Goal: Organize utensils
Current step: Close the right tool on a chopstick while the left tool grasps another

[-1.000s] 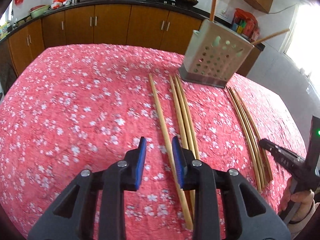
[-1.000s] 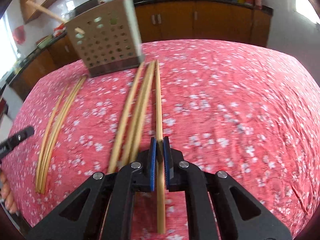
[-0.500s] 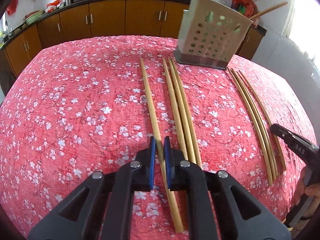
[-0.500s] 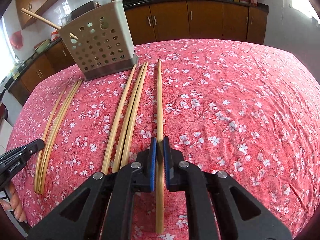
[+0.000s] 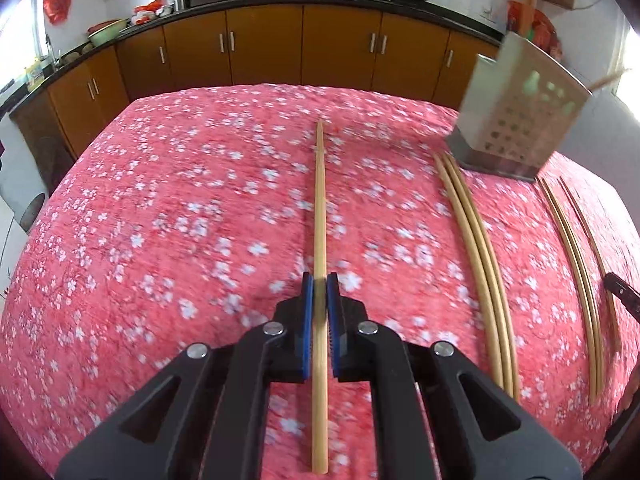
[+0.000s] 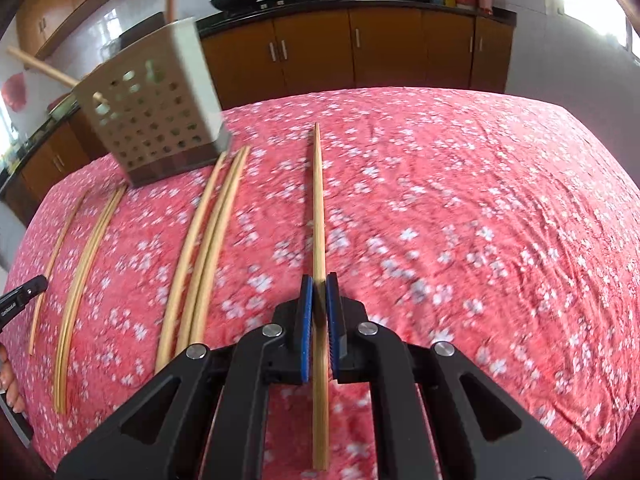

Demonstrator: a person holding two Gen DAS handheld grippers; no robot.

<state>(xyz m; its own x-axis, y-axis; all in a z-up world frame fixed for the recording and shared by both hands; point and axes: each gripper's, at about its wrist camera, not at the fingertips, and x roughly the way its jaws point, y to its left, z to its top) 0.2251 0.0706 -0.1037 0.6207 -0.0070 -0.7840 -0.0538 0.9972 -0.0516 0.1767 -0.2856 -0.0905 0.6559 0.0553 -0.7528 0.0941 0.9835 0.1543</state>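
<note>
While the cloth around it blurs, the left hand-held gripper (image 5: 319, 292) has its blue pads (image 5: 307, 312) pressed almost together on a long wooden chopstick (image 5: 320, 208). The stick runs straight ahead toward the far edge of the surface (image 5: 160, 240), which is covered in a red flowered cloth, and its near end reaches back under the gripper body. Whether it is lifted off the cloth or lies on it cannot be told.

To its right, well apart, a tight bundle of chopsticks (image 5: 480, 260) lies lengthwise, its far tips just beside the base of a perforated utensil holder (image 5: 520, 120) near the far right corner. A thinner set of chopsticks (image 5: 576, 260) lies further right, close to the right edge.

In the right wrist view, the right hand-held gripper (image 6: 319, 294) is likewise closed down to a narrow slit on a second chopstick (image 6: 318, 208), gripped toward its near end and pointing at the far edge. The bundle of chopsticks (image 6: 208, 240) lies to its left, then the thinner set (image 6: 88, 260), with the holder (image 6: 156, 120) behind them near the far left corner. Two sticks lean out of the top of the holder. A black tip of the left hand-held gripper (image 6: 24, 292) shows at the left edge of this view.
</note>
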